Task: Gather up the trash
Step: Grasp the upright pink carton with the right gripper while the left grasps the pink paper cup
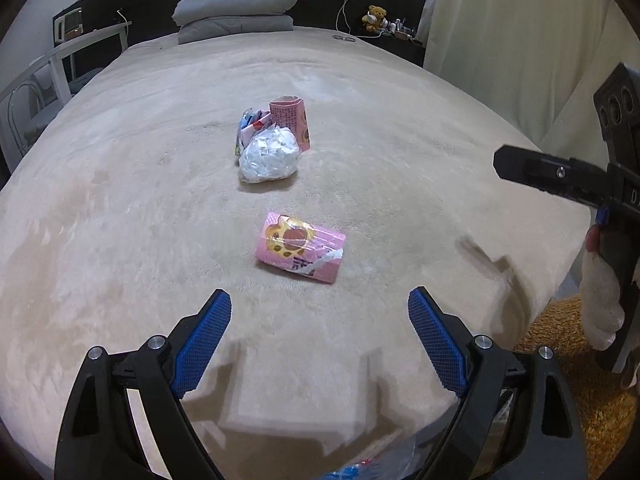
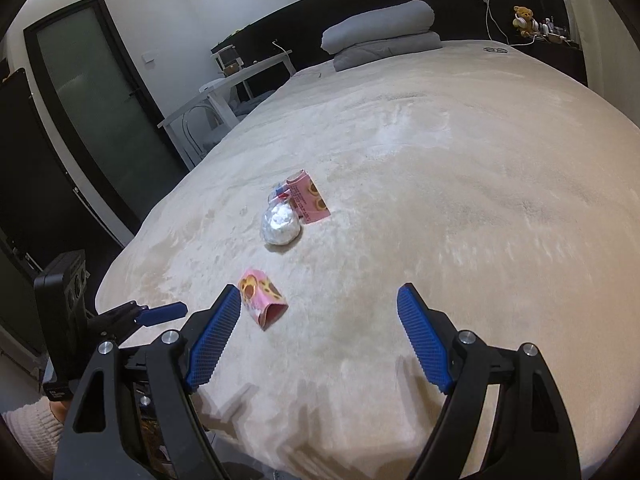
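Nearby, a wide bed covered in a beige fleecy blanket fills the room, and all the trash lies on it. Closest to the foot of the bed is a pink snack box lying on its side, printed with a cookie picture and torn at one end. Farther up the bed from that box sits a crumpled clear plastic bag, and touching its far side are a second pink box standing upright and a small colourful wrapper. Well beyond them, at the head of the bed, lies a folded grey duvet.

The left hand-held gripper hangs over the foot of the bed just short of the near pink box, its blue-padded jaws spread wide and holding nothing. The right hand-held gripper hangs beside it, jaws also apart and empty, with the same box just ahead of its left finger. A pale knitted sleeve shows behind the right one.
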Tool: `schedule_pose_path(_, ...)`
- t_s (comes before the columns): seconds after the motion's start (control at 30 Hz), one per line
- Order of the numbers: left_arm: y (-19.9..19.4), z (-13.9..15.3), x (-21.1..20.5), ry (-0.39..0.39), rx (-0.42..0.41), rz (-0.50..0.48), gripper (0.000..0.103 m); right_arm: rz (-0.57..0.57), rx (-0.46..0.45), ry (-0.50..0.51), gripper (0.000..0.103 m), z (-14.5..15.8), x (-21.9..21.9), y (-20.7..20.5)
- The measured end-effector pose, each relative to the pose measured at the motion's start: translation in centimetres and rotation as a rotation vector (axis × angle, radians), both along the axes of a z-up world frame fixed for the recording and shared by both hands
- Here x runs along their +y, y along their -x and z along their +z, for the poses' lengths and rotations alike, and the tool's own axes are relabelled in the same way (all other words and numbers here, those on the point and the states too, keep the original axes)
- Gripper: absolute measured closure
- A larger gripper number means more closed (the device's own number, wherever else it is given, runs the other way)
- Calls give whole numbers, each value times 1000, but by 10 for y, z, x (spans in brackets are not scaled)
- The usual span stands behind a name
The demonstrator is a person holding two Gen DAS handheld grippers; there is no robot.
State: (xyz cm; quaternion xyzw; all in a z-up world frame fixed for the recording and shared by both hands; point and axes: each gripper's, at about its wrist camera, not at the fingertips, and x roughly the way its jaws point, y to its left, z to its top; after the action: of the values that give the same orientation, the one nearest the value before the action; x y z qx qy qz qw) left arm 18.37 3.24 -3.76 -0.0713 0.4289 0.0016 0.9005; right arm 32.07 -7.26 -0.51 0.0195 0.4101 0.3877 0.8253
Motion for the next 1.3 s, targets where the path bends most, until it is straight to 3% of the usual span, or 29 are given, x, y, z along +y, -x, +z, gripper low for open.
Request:
schedule_pose_path(0.27,-48,-22,7,-48,56,-23,15,41,7,21,23,-12,46,-46)
schedule_pose_path(0.47,-63,-30,5,-80,79,-61,15,73,44,-3,23,-23,78,-78)
schedule_pose_path(0.6,-69,-33,10,-61,86,-64,15,104,59,-23,23,-29,100,-94)
schedule_pose_path(0.83,-77,-34,23,-38,102,-66,39,140,87,-8,25,-49,134,-117)
schedule_pose_path(0.93,-78,-33,25,-41,99,-75,41,138,99,0,28,-56,142,-126)
schedule_pose_path(1.13,-74,-30,22,-34,91,-79,41,140,107,37,39,-67,151,-134)
schedule_pose_path(1.2,-73,-28,22,-34,86,-78,41,145,113,45,57,-69,153,-135)
schedule_pose_path(1.3,-69,-26,23,-29,77,-71,41,160,96,55,69,-67,155,-132)
